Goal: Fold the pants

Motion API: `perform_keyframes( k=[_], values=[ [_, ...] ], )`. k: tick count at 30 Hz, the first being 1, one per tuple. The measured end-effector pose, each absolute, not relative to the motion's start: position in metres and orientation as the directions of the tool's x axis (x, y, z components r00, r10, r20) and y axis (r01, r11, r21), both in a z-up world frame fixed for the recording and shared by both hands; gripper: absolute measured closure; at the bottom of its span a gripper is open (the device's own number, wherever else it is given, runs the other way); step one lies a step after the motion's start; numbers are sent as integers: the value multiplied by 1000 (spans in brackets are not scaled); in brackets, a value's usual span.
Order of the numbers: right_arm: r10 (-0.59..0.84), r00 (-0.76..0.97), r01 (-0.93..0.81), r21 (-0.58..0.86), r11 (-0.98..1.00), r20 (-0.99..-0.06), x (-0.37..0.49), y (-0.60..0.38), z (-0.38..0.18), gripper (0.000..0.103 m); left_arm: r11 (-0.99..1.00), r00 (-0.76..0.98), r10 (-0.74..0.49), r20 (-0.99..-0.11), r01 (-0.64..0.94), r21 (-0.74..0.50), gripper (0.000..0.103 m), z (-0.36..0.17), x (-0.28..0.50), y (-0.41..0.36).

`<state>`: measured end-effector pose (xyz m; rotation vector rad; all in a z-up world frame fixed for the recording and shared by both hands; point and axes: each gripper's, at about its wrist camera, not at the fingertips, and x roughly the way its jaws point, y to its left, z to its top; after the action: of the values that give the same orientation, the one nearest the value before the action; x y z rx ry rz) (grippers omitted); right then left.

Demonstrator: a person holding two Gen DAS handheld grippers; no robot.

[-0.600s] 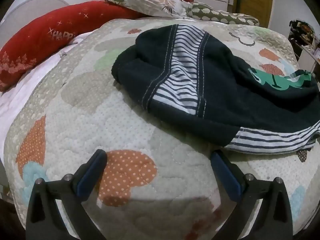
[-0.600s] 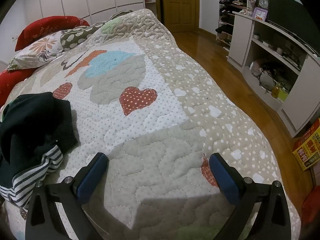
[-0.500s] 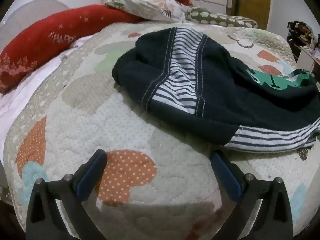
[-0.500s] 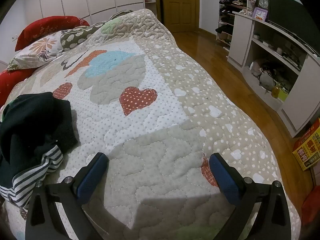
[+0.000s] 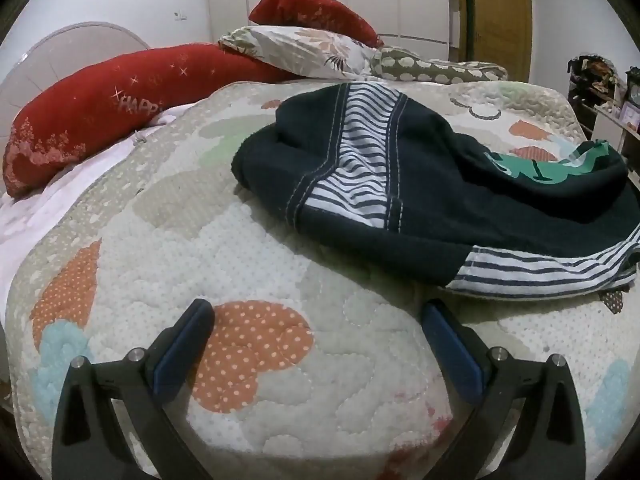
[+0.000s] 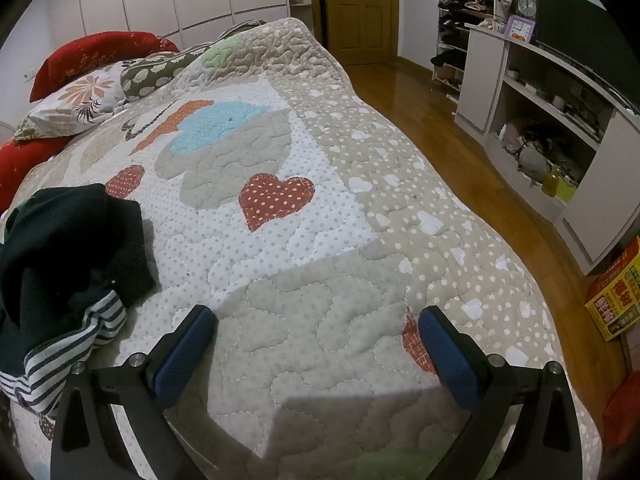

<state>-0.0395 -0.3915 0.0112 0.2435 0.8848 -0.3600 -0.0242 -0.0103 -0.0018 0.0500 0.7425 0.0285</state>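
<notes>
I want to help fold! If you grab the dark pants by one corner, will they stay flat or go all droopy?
Probably droopy. The pants lie in a crumpled heap with soft folds on the quilt, so the cloth looks floppy and would likely hang down. They look light too, barely denting the quilt. The bunched layers may slide apart, so both open grippers would likely help.

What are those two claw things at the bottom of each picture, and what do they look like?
Each is a hand-held gripper: the left hand-held gripper and the right hand-held gripper look alike. Both have two black plastic arms with triangular cut-outs and silver bolts, ending in fingers faced with blue textured pads. No cables, markings, hands or sleeves show.
</notes>
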Motion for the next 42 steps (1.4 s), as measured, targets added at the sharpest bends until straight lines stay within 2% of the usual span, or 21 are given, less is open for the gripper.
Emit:
perform_keyframes(
  k=[7,16,19,28,36,42],
  values=[
    [-223,573,415,44,909,-789,-38,-389,12,0,998,743,49,-667,-11,60,0,1,-20,-10],
    [-142,559,435,143,889,-817,-48,-397,13,0,998,747,54,-663,-11,69,0,-5,-26,-10],
    [-143,551,419,125,899,-822,-48,-394,12,0,997,752,55,-657,-11,71,0,-6,-31,-13],
    [-178,580,433,116,894,-795,-56,-389,14,0,996,772,75,-631,-24,88,0,-7,-37,-19],
    [-143,630,433,192,880,-763,-69,-396,16,0,996,777,73,-626,-25,86,0,-6,-36,-16],
    [-159,618,436,167,884,-770,-69,-395,15,0,996,776,73,-627,-23,87,0,-6,-37,-15]
  ],
)
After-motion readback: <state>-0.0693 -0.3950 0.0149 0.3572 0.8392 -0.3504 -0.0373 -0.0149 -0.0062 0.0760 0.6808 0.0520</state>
